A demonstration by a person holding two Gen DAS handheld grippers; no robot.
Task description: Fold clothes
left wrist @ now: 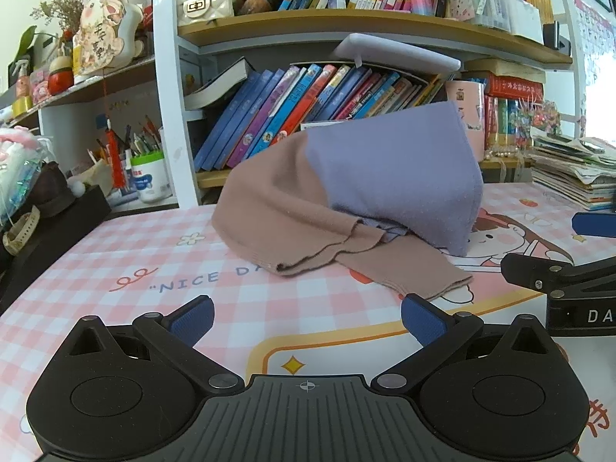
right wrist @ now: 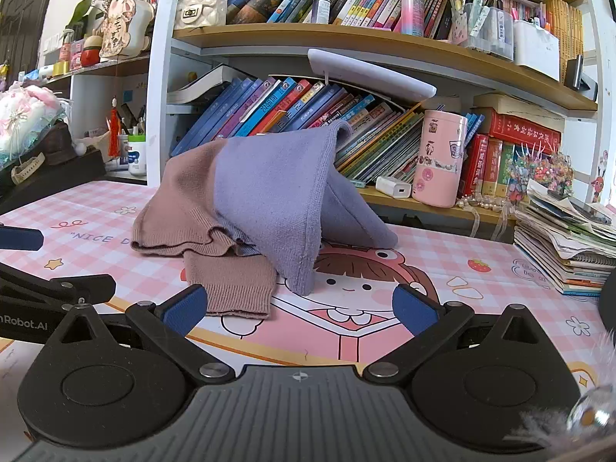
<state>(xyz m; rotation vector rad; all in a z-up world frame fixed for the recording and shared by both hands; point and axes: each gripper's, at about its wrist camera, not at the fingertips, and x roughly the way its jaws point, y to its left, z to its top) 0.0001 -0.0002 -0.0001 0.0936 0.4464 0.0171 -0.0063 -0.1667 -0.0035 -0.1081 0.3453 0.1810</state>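
Crowded bookshelves (right wrist: 346, 38) fill the background, with slanting rows of colourful books (left wrist: 308, 107), a cream quilted handbag (left wrist: 204, 0) on the upper board and a pink cylindrical canister (right wrist: 439, 158) on the lower one. Below them lies the tabletop (left wrist: 134, 254), covered by a pink checked mat with a cartoon girl and the words "NICE DAY" partly showing.

On the mat, toward its back and just in front of the lower shelf, sits the sweater (right wrist: 246, 200), a knit in two colours: dusty pink-brown on the left, lavender on the right. It is bunched in a raised heap, its lavender part standing up like a tent and leaning against the books, while a ribbed pink-brown sleeve lies flat, stretched toward the cameras. A stack of papers and booklets (right wrist: 566, 246) rests at the right edge of the tabletop.

The left gripper (left wrist: 307, 317) hovers low over the mat, its jaws spread wide with nothing between them, short of the sleeve cuff. The right gripper (right wrist: 300, 306) is likewise fully released and empty; its left blue pad sits just beside the sleeve's cuff. Each gripper shows at the edge of the other's view.
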